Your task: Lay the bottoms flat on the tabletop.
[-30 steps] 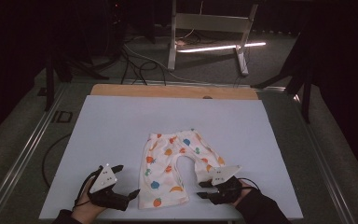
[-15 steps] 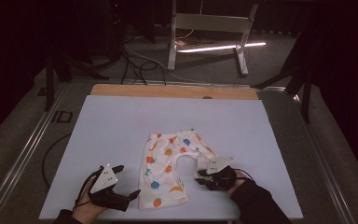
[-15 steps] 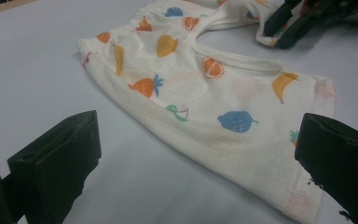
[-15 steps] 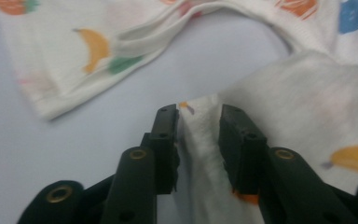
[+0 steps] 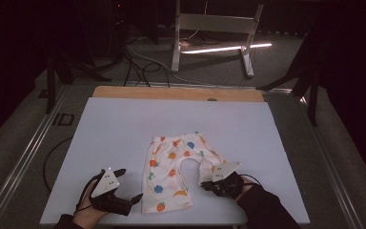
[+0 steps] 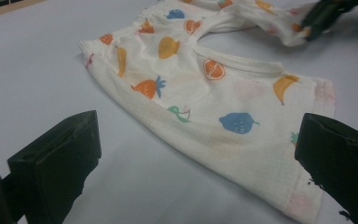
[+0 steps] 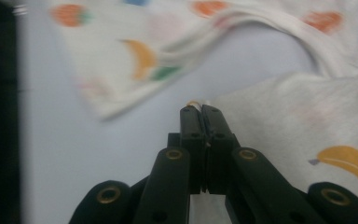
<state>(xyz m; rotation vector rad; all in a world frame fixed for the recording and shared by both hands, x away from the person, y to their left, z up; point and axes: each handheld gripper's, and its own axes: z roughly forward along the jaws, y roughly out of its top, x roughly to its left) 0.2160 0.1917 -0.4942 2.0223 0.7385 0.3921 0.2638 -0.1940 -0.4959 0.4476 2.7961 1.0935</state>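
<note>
The shorts [image 5: 176,171] lay flat near the table's [image 5: 124,124] front edge, the right gripper [image 7: 200,108] having just closed on one leg hem while the left gripper [image 6: 191,154] stood open beside the other, which probably needed gripping next for folding.

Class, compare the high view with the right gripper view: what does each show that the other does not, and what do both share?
High view alone: the whole white table, the wooden strip at its far edge, the floor cables, and the left tool, open beside the shorts.

Right gripper view alone: the right tool close up, jaws shut on a leg hem.

Shared: the fruit-print shorts, lying mostly flat.
</note>
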